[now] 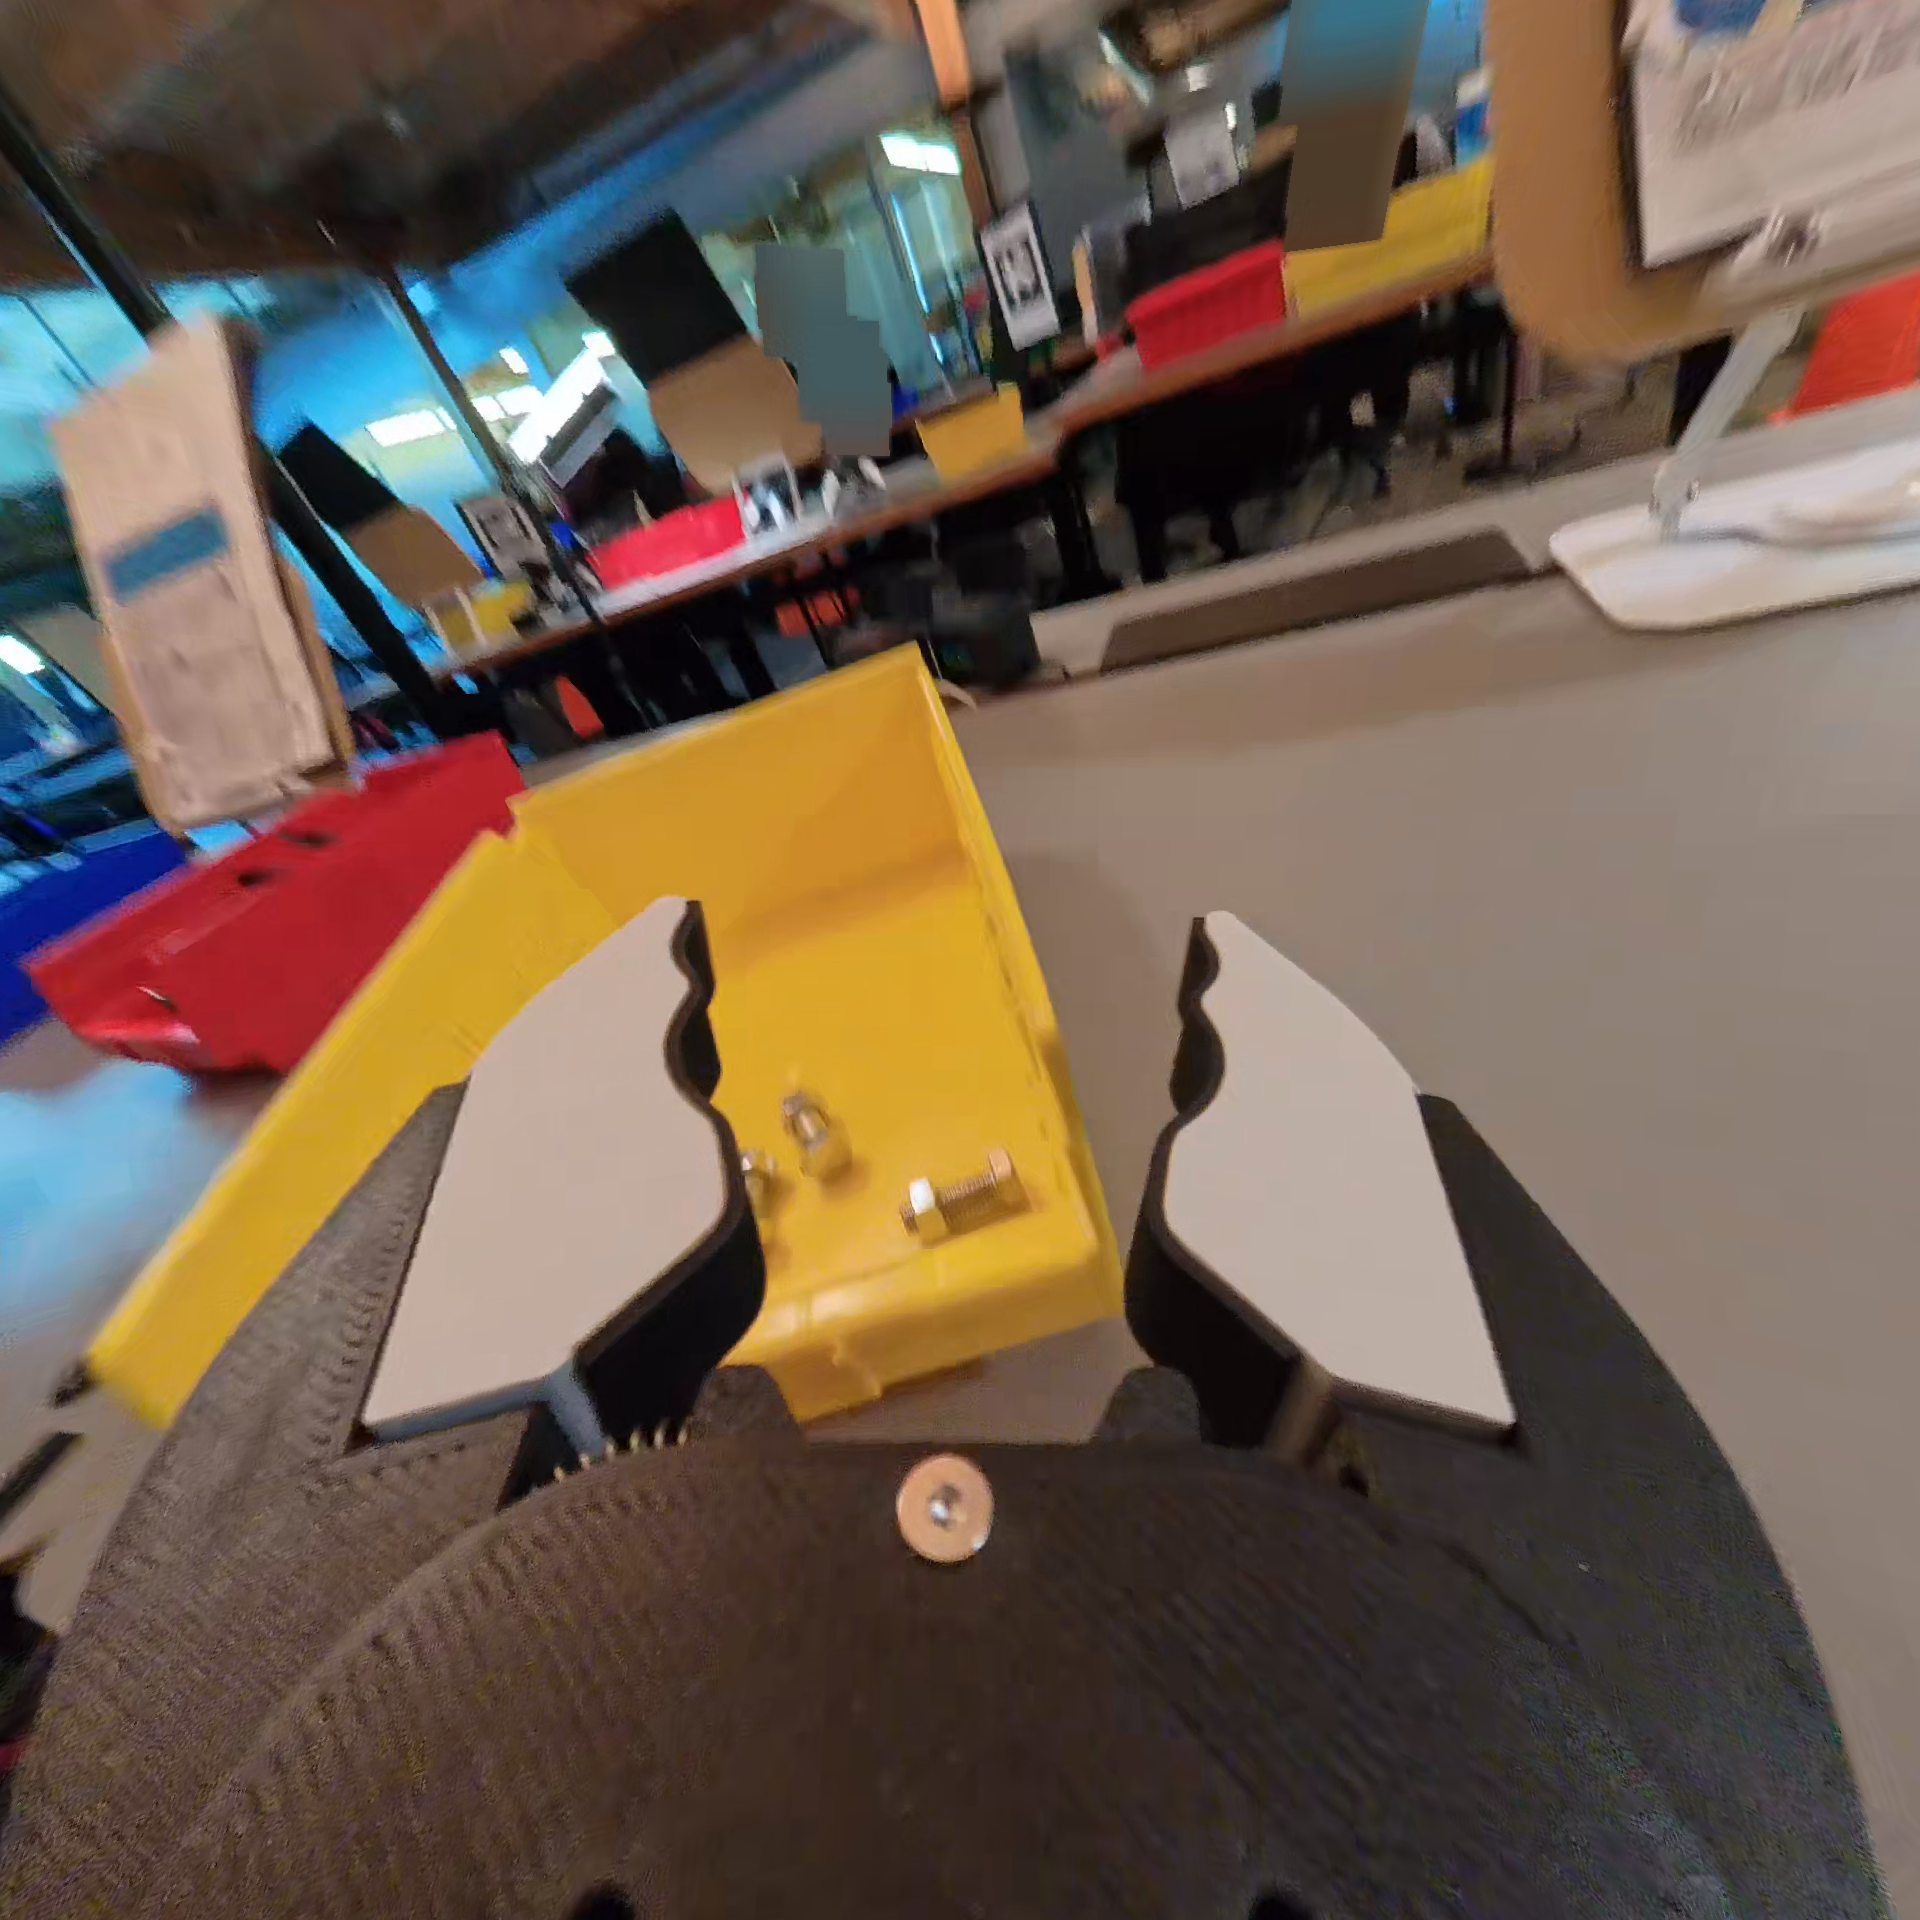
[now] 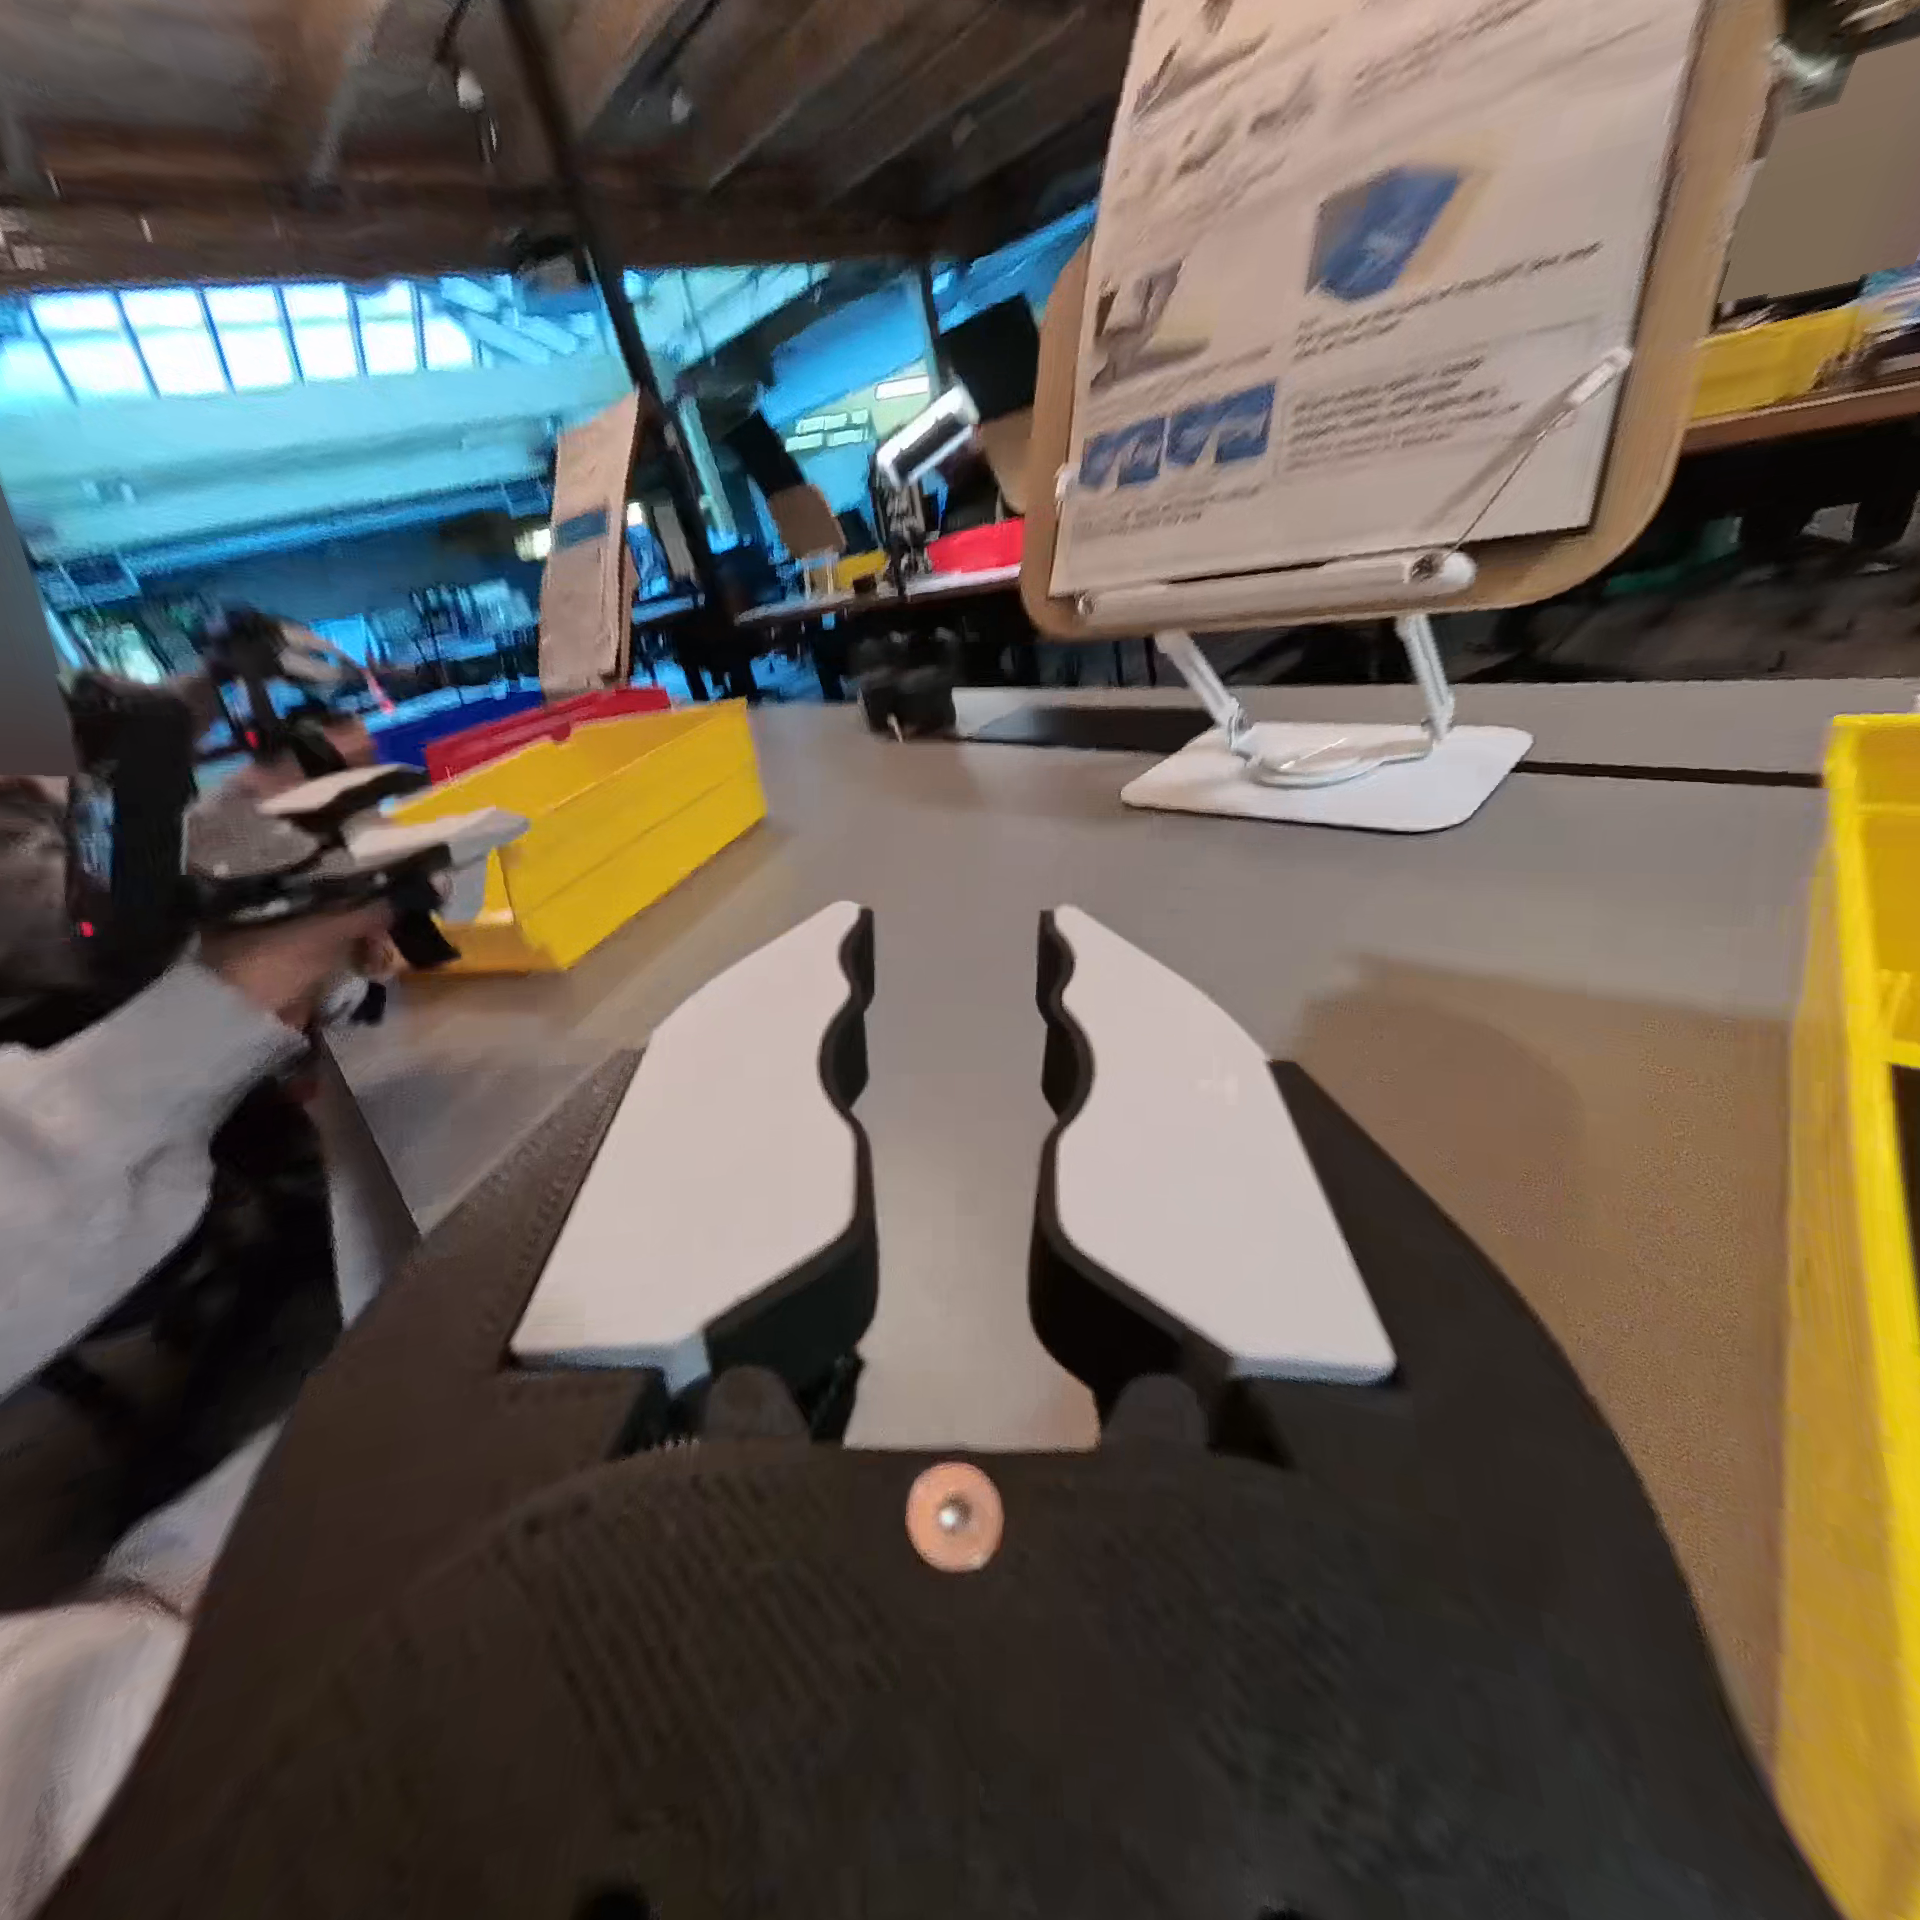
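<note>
While the left gripper hangs just above the near end of the yellow bin, its fingers spread wide with nothing between them, three bolts lie on the bin floor at centre frame. One bolt sits near the bin's right wall, two smaller ones just beside the left finger's inner edge; one of these is partly hidden by it. Bin's near lip is low, right wall tall, back wall at upper centre. Left fingertip overlaps the bin's left wall in the picture; touching or not, cannot tell. Right finger is over bare table, outside the bin's right wall. Red bin touches the yellow bin's left side, blue bin beyond it at far left edge.

Right gripper sits low over the table at centre frame, fingers apart by a narrow gap, nothing in them. Wide bare tabletop ahead and to both sides. Second yellow bin fills the right edge, just beside the right finger's base. Paper stand with a printed sheet at upper right, well apart. Left gripper shows at mid left over the yellow bin, a sleeve behind it. Table's near edge runs down lower left under the sleeve.
</note>
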`<state>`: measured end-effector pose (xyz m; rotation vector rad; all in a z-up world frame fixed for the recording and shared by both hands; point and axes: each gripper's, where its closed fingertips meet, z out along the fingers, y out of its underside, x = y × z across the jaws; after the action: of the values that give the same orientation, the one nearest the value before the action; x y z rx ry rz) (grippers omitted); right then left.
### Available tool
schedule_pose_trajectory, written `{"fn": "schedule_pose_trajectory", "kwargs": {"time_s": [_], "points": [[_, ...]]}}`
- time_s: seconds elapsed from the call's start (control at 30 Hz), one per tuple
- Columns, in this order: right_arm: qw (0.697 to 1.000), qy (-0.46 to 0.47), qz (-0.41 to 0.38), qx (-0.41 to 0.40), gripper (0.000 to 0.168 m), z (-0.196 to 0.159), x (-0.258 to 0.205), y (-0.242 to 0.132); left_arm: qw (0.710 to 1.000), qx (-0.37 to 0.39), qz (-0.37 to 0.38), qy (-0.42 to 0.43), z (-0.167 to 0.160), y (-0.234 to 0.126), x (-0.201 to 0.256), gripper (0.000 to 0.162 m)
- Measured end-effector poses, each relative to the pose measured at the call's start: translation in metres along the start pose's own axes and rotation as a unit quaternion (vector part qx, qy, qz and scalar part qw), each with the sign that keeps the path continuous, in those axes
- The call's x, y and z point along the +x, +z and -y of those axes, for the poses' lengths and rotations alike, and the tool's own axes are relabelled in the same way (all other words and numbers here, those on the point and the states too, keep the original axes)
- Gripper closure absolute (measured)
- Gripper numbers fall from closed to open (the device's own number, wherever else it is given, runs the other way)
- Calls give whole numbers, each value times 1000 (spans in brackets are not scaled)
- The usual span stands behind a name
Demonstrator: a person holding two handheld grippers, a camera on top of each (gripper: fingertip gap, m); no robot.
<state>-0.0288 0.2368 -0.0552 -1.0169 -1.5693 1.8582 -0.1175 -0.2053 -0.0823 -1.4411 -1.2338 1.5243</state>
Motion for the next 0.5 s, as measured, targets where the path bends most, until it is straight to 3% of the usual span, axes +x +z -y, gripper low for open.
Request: {"fn": "schedule_pose_trajectory", "kwargs": {"time_s": [0.07, 0.13, 0.3, 0.5], "points": [[999, -35, -9, -21, 140, -7, 2, 1, 998, -35, -30, -35, -21, 7, 3, 87], [998, -54, -19, -33, 141, -10, 7, 1, 994, -55, -69, -70, -31, 10, 12, 113], [999, -3, 1, -42, 142, -17, 6, 3, 986, -88, -114, -80, -45, 12, 23, 149], [998, 10, 31, -60, 143, -24, -2, 13, 993, -79, -70, -59, -47, -2, -2, 158]]}}
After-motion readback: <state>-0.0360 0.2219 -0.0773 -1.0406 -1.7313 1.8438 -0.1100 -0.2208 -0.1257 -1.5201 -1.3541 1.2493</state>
